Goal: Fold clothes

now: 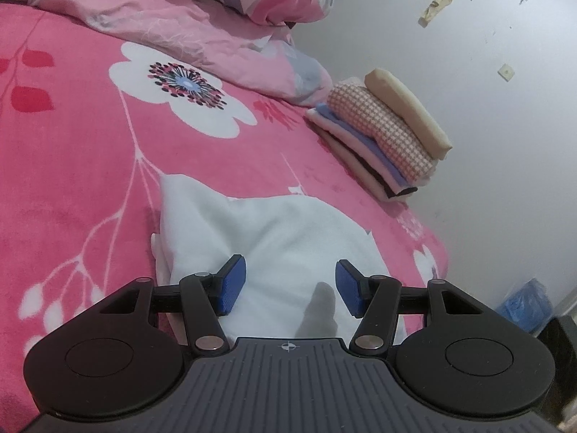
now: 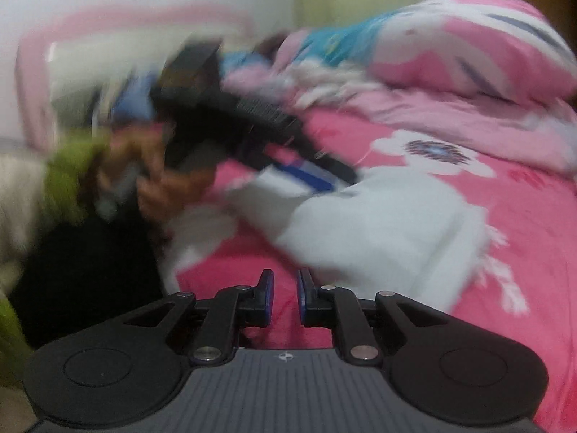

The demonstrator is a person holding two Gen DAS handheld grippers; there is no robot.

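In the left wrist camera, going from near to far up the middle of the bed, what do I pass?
Left gripper, jaws open → white garment → flowered pink bedspread → stack of folded clothes → crumpled pink quilt.

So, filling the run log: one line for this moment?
left gripper open over white garment | right gripper narrowly open, empty | folded stack done
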